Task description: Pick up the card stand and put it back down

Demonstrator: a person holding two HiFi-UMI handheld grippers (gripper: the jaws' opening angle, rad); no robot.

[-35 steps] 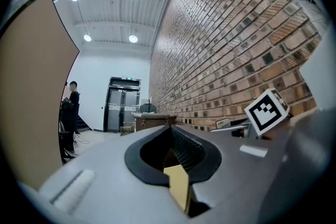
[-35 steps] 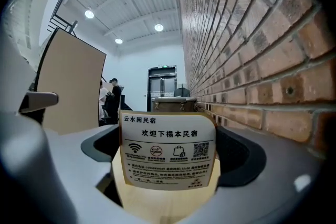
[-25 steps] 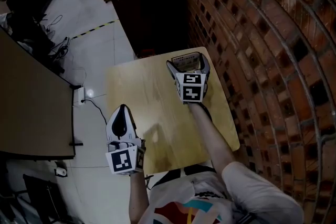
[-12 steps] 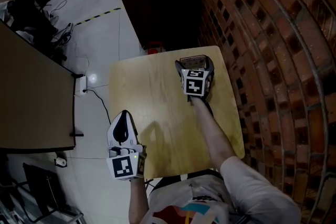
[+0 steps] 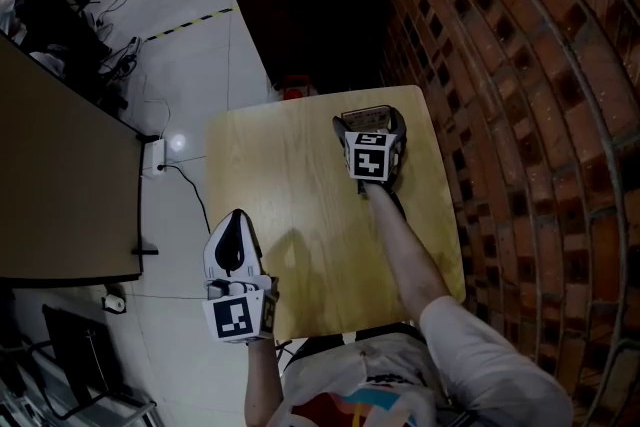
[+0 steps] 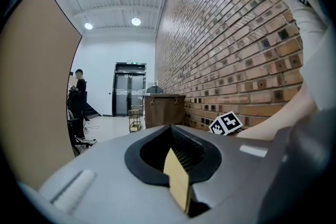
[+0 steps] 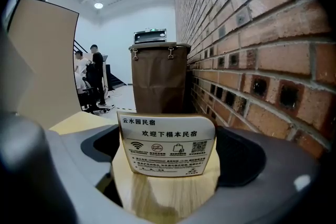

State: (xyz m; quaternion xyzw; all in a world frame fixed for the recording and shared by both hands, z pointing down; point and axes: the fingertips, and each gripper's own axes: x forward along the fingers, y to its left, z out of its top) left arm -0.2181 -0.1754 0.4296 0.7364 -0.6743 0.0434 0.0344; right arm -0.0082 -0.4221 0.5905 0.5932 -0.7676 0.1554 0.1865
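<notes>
The card stand [image 5: 360,112] is a small white printed card at the far right part of the light wooden table [image 5: 290,175]. My right gripper [image 5: 367,122] has a jaw against each side edge of it. In the right gripper view the card stand [image 7: 167,131] fills the gap between the jaws of my right gripper [image 7: 168,165], with wood grain right under it. I cannot tell whether its foot touches the table. My left gripper [image 5: 232,218] hangs shut and empty by the table's near left edge. From its own camera the left gripper [image 6: 173,136] shows the jaws met.
A brick wall [image 5: 520,115] runs along the table's right side. A dark brown bin [image 5: 300,5] stands beyond the far edge. A brown desk [image 5: 60,195] and floor cables [image 5: 110,75] lie to the left. People [image 7: 94,78] stand far off.
Over the last second the head camera shifted and my right gripper edged slightly farther along the table round the card stand. Nothing has visibly moved in the last half second.
</notes>
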